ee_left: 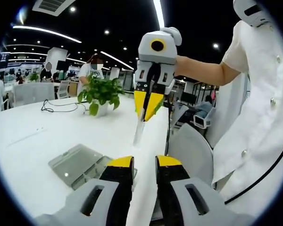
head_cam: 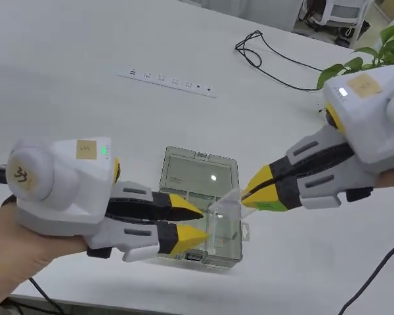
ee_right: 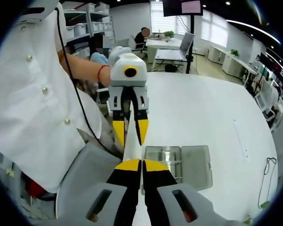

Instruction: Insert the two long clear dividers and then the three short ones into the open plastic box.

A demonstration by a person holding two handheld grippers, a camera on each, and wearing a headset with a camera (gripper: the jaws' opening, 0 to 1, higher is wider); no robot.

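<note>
The right gripper (head_cam: 247, 194) is clamping a clear divider (head_cam: 224, 207) over the plastic box (head_cam: 197, 172); the left gripper (head_cam: 203, 223) is hovering, jaws slightly apart, empty

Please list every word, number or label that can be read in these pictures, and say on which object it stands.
"33", handwritten: round end cap of the left gripper.
Tan sticker on the left gripper: mark too small to read.
Tan sticker on the right gripper: too small to read.
Power strip: markings too small to read.
Monitor: blurred.
</note>
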